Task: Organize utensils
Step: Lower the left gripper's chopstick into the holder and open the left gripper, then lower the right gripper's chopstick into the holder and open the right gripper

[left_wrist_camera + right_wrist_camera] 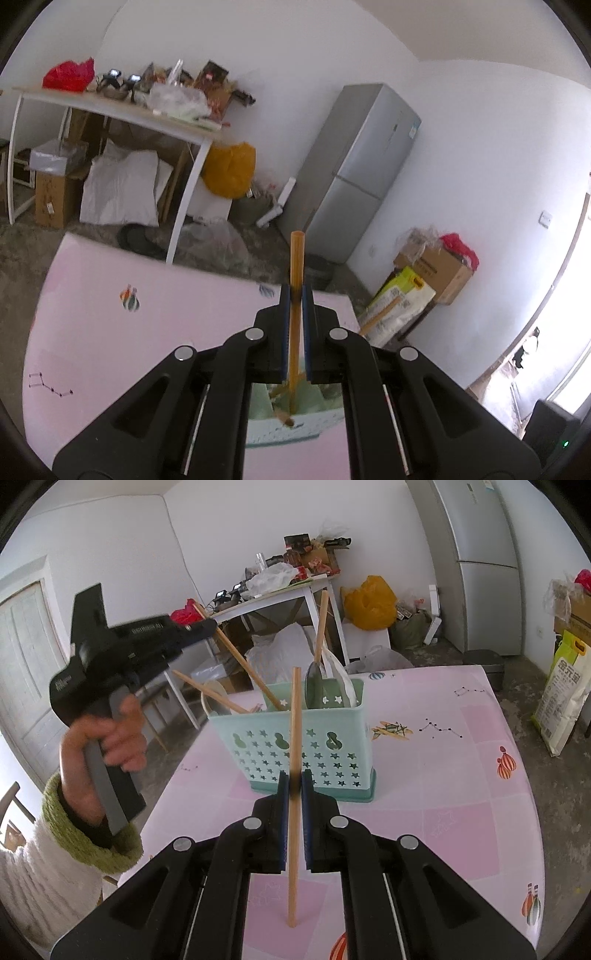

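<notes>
2 grippers, each clenched on 1 wooden chopstick.

Item 1: left gripper, black with blue pads. It grasps a chopstick, amber-brown, round, blunt top end up. In the right wrist view this chopstick slants down into the holder's middle compartment. The gripper body is gripped by a hand in a green-cuffed white sleeve.

Item 2: right gripper, same make. It grasps a second chopstick, paler wood, nearly upright, in front of the holder and outside it. Whether its lower tip touches the tablecloth cannot be told.

Item 3: utensil holder, 1 piece, mint-green plastic with a darker base, front wall pierced with star and gourd cut-outs. It stands on the table toward the far edge, near the left.

Contents, counted in the right wrist view: 3 chopsticks including the held one, 1 pale spoon at the left end, 1 dark spoon and 1 white utensil at the right end.

Room: the pink patterned tablecloth lies bare right of the holder and in front of it. Far edge is just behind the holder, and the left edge is near it.
</notes>
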Available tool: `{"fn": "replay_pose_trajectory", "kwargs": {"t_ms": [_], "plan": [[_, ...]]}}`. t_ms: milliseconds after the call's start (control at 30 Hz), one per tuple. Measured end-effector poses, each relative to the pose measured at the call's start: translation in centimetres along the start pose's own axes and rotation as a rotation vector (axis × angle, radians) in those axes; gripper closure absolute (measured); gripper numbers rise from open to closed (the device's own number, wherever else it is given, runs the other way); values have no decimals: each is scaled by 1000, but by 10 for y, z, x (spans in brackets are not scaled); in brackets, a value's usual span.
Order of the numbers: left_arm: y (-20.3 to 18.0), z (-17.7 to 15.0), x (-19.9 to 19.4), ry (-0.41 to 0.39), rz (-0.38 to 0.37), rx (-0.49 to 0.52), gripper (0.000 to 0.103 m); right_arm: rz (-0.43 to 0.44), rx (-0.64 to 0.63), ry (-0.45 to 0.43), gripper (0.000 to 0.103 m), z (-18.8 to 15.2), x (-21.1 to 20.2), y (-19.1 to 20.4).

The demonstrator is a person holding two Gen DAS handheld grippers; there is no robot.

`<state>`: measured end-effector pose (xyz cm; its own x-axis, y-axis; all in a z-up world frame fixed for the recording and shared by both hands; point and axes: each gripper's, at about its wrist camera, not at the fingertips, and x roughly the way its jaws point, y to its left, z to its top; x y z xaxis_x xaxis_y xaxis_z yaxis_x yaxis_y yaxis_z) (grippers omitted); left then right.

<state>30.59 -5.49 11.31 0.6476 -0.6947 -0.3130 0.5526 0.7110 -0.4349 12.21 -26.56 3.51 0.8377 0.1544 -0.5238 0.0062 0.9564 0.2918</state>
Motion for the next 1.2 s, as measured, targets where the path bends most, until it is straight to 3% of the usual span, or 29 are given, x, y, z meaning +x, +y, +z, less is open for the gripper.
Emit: {"fn": "replay_pose_trajectory", "kwargs": {"t_ms": [67,200,433,600,933,1067,1200], "plan": [[2,-3,-1,15,4,5,97,-2,-3,-1,96,0,0,1],[1,-9,-16,-9,11,37,81,-8,-3,-6,96,0,0,1],[1,-23,-53,-59,38,92,68,-17,-10,-49,96,6,-10,5],[9,-50,-90,-59,97,124,61,-19,-31,-120,96,25,-26,11],[55,-129,-116,143,222,24,59,22,-130,-283,96,93,-49,35],[69,-148,-122,174,263,-13,59,-18,-191,-346,96,117,-48,49],[71,-158,-126,180,283,14,59,-49,-220,-381,96,137,-35,57]]}}
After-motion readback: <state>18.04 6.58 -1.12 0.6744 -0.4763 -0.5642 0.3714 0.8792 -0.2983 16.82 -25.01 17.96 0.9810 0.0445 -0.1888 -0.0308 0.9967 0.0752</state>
